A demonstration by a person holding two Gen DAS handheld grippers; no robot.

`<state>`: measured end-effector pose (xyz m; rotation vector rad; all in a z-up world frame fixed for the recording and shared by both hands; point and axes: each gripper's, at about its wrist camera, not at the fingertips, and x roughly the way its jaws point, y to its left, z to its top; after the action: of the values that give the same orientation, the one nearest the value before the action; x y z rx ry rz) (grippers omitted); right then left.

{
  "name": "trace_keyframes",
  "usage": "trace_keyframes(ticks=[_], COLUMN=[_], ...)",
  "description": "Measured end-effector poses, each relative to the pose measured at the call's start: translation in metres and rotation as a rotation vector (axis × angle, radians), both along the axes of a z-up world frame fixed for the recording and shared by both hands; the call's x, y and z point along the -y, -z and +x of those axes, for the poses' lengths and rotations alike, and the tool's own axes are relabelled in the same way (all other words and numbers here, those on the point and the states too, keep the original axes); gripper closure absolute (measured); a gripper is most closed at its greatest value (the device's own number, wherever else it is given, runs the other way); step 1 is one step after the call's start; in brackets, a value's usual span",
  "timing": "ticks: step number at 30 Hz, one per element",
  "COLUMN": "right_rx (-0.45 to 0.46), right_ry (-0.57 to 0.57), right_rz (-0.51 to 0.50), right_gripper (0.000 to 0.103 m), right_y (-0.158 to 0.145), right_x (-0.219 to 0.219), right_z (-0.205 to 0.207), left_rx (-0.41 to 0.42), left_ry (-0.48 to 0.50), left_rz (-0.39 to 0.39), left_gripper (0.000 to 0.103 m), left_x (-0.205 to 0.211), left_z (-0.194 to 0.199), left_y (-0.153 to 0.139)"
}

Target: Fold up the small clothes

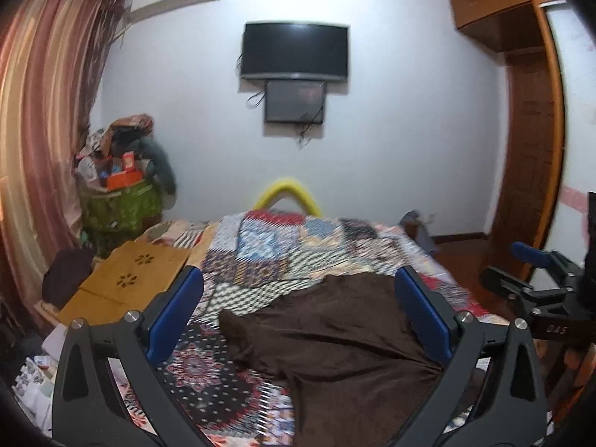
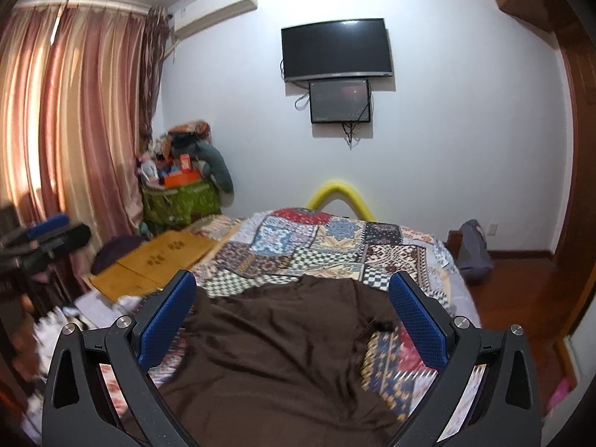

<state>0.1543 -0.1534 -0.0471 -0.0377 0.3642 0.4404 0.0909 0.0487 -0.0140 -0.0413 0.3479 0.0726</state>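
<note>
At your far left, the green bag (image 2: 178, 201) in the corner by the curtain (image 2: 74, 130) is heaped with boxes and cloth; its contents blur together. A yellow board (image 2: 156, 260) lies at the bed's left side. Your left gripper (image 1: 298, 283) has its jaws spread wide, gripping nothing, above the brown garment (image 1: 335, 346), which lies rumpled on the patchwork bedspread (image 1: 260, 253). Your right gripper (image 2: 292, 287) is likewise wide apart and empty over that garment, whose near edge is cut off. A grey bag (image 2: 473, 249) sits on the floor at right.
</note>
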Motion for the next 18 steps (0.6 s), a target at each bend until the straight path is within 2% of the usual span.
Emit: trace_keyframes(ticks=[4,7,12,15,18], right_rx=[-0.087,-0.172,-0.296,-0.333,-0.343], right_ry=[-0.035,-0.054,-0.077,-0.106,-0.099], right_rz=[-0.035,-0.035,-0.056,-0.102,-0.169], right_gripper=[0.000,0.000,0.000,0.000,0.000], right_y=[0.021,0.039,0.069,0.083,0.098], right_x=[-0.004,-0.005,-0.007,-0.014,-0.023], right_z=[0.046,0.083,0.150,0.183,0.215], left_rx=[-0.105,-0.208,-0.341,-0.435,-0.494], left_ry=[-0.046,-0.091,-0.136,-0.169,-0.177], left_rz=[-0.034,-0.068,-0.040,-0.055,-0.071], left_gripper=[0.000,0.000,0.000,0.000,0.000], left_x=[-0.028,-0.055,-0.085,-0.109,-0.122], left_z=[0.049,0.092,0.151,0.185,0.206], left_y=[0.019,0.046,0.094,0.130,0.156])
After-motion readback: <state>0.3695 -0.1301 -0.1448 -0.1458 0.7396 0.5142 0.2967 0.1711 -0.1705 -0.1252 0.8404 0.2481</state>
